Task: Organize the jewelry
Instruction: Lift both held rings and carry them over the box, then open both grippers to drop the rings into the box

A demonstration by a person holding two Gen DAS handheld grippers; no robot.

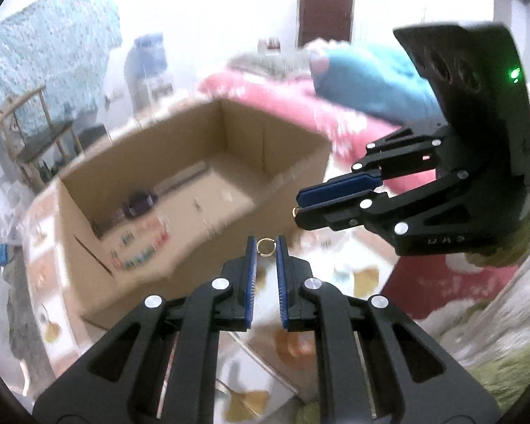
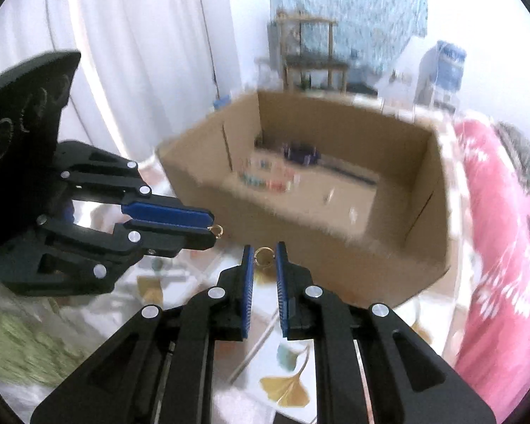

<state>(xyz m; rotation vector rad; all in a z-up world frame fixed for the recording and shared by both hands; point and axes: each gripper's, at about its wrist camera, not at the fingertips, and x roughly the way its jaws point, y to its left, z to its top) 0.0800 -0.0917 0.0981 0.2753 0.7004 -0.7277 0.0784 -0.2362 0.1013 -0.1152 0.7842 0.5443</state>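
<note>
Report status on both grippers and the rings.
Left gripper shut on gold ring. Right gripper shut on second ring. Cardboard box ahead, path open.

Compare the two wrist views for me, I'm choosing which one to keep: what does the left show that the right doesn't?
Left wrist view only: a teal pillow and a dark red door. Right wrist view only: a white curtain. Both share the cardboard box, both claws each shut on a gold ring: the left claw on its ring, the right claw on its ring.
</note>
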